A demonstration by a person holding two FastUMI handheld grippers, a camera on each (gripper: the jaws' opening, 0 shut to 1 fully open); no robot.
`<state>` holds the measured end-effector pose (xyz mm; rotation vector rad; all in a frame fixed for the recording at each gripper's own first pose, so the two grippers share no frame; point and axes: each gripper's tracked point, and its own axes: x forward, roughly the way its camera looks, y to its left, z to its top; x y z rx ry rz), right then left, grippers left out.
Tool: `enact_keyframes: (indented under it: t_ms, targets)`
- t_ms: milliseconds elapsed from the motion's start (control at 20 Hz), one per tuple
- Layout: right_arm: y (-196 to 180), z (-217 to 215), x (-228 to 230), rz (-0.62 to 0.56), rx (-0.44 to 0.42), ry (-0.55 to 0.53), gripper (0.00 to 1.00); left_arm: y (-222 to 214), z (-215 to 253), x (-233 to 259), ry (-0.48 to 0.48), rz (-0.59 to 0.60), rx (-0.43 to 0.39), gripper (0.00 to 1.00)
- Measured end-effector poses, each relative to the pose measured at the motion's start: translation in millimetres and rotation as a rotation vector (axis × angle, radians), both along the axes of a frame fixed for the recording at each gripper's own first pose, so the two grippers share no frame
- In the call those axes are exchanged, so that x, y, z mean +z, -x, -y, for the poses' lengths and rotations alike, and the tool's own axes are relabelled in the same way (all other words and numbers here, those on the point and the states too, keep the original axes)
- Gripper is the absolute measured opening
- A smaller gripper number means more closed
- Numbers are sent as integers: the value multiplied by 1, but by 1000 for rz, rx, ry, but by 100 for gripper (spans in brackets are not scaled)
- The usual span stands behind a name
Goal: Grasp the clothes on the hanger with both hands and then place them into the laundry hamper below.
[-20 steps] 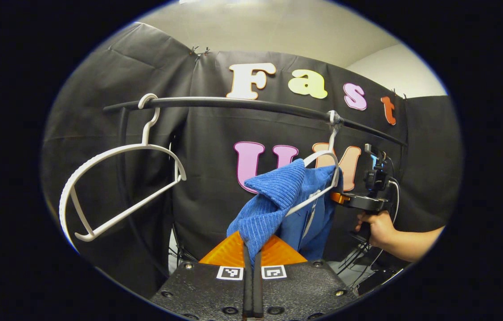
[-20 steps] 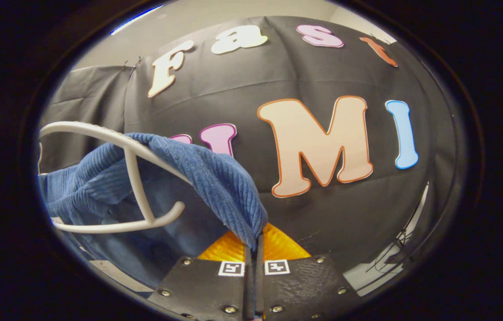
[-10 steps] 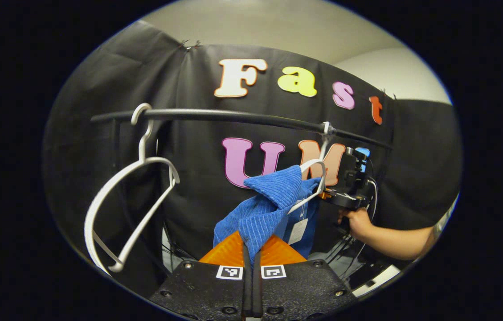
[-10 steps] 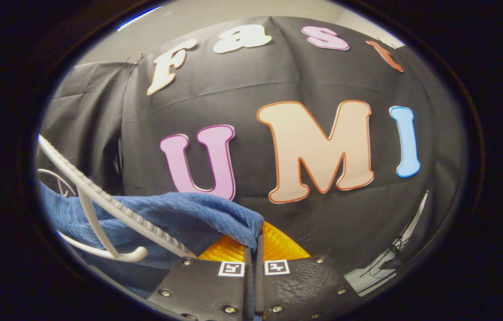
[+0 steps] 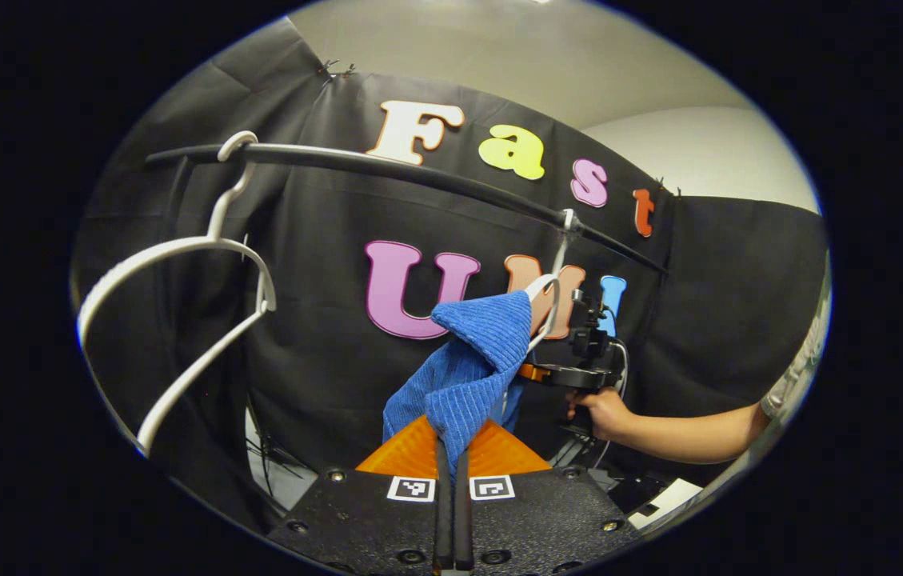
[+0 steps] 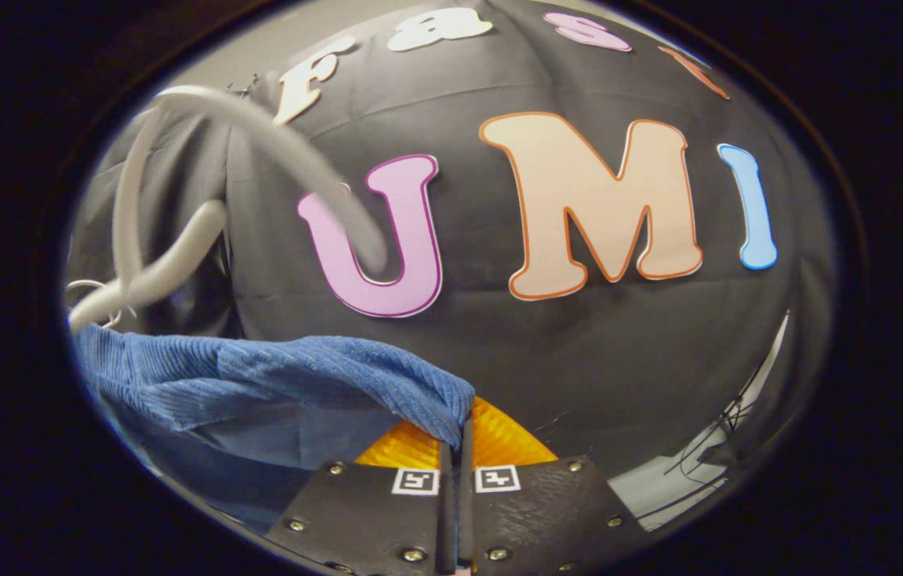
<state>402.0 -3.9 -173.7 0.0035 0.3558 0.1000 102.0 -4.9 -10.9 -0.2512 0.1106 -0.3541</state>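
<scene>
In the left gripper view we see our left hand-held gripper (image 5: 452, 472) with its two fingers pressed together on a fold of the blue ribbed knit garment (image 5: 467, 368), which rises from the fingertips to a white plastic hanger (image 5: 549, 308) on the black horizontal rail (image 5: 387, 170). A second, bare white plastic hanger (image 5: 179, 320) hangs near the rail's left end, well apart from the garment. Beyond the garment, a person's hand (image 5: 599, 410) holds the right hand-held gripper (image 5: 533, 372) against the cloth's far side. In the right gripper view, the right hand-held gripper (image 6: 459, 460) is likewise clamped on an edge of the blue garment (image 6: 259, 384), which stretches away to the left below a blurred white hanger (image 6: 179, 240). The cloth hangs taut between the two grippers.
</scene>
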Motion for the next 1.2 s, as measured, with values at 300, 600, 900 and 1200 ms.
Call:
enact_keyframes:
  t_ms: [300,600,900,1200]
  targets:
    - [36,16,12,19,-26,7,2,30,-5,50,-143,110,0,2]
    - [76,25,26,41,-63,5,2,53,12,57,-313,159,-78,2]
    - [114,41,32,46,-107,33,2,72,15,32,-250,121,-127,14]
    - [146,48,62,114,-159,70,2,48,13,-30,-81,-41,-75,1]
